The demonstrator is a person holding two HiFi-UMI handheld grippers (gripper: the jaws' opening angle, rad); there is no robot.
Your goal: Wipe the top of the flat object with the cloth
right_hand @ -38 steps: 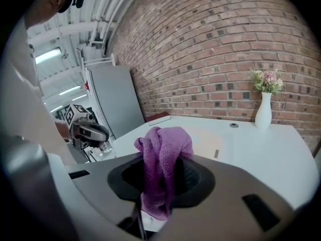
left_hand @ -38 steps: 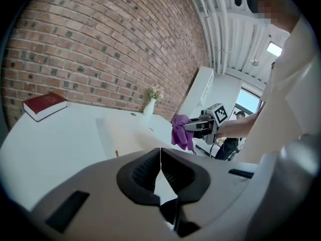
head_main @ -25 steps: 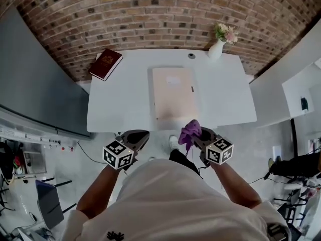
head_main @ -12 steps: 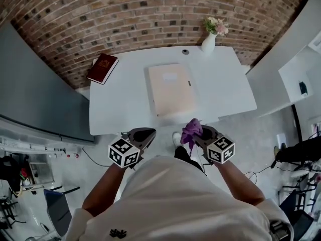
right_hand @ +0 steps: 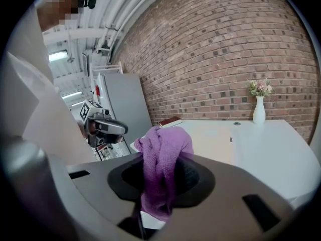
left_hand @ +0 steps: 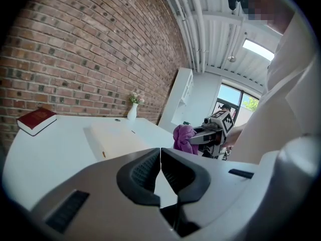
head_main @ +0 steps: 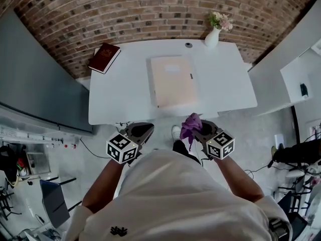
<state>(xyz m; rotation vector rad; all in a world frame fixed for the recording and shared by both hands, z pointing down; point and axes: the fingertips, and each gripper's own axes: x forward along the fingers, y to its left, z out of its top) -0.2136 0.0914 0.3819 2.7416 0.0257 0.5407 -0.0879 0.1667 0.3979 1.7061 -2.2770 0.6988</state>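
Purple cloth [right_hand: 161, 149], count one, is clamped between the jaws of my right gripper [head_main: 199, 129]; it bunches up above the fingertips and hangs below them. My left gripper [left_hand: 160, 152] has its jaws pressed together with nothing between them. Both grippers sit off the near edge of the white table [head_main: 120, 97]. On the table: one beige flat object [head_main: 173, 82] at centre, well apart from the cloth; one red book [head_main: 104, 57] far left; one vase [head_main: 214, 35] far right.

Bare desk [head_main: 120, 97] flanks the flat object [head_main: 173, 82] on both sides; the red book [head_main: 104, 57] and vase [head_main: 213, 36] stand at the far corners.
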